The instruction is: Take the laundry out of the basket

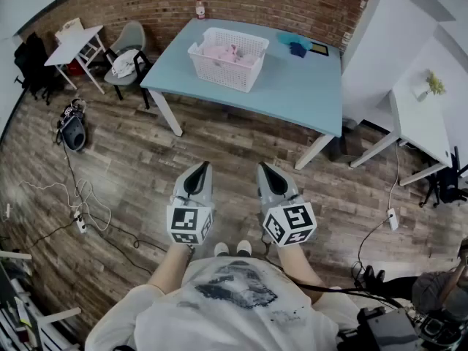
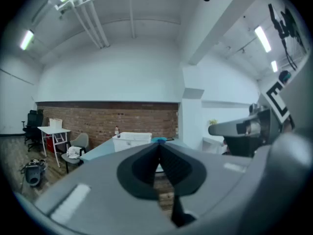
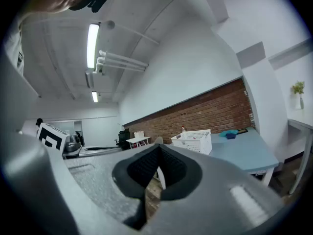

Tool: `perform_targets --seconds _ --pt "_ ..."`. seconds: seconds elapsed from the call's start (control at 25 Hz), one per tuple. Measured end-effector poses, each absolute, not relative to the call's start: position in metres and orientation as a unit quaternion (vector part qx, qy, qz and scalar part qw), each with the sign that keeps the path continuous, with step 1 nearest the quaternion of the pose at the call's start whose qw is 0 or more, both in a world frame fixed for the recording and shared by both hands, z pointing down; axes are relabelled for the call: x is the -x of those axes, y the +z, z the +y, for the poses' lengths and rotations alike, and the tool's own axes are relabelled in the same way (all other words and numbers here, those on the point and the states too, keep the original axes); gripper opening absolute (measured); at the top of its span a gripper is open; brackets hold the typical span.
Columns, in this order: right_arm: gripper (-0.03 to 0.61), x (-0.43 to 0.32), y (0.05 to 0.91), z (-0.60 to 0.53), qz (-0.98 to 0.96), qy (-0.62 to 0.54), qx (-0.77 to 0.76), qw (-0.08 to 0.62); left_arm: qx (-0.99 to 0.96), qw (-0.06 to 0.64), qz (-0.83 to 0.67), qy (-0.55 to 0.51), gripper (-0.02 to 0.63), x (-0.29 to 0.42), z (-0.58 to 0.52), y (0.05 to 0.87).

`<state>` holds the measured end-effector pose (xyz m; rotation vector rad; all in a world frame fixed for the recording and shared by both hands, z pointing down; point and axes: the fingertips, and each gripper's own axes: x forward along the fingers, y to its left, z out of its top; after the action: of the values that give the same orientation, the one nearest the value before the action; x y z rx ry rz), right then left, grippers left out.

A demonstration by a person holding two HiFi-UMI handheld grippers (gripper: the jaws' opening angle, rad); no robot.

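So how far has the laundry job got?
Nothing looks done: the pink laundry lies in the white basket on the blue table. Nothing is in hand: left gripper and right gripper are shut, empty, short of the table. All the unloading is left.

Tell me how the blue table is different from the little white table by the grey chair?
The blue table is light blue and much bigger; the little white table is white and small. The blue table holds a white basket with pink laundry; the little white table holds no basket. Both stand on the wooden floor near the brick wall.
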<state>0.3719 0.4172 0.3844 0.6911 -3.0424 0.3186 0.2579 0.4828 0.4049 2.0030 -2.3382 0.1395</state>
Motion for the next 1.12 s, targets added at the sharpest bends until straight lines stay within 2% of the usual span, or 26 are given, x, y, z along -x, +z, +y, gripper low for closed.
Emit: perform_targets --seconds 0.72,1.12 --pt "-0.003 -0.382 0.39 0.411 -0.975 0.127 -0.18 -0.011 -0.627 0.031 -0.776 0.057 -0.009 -0.27 0.484 0.411" --pt "-0.003 -0.322 0.401 0.368 -0.975 0.121 -0.187 0.004 -0.628 0.025 -0.776 0.058 -0.009 -0.207 0.439 0.42"
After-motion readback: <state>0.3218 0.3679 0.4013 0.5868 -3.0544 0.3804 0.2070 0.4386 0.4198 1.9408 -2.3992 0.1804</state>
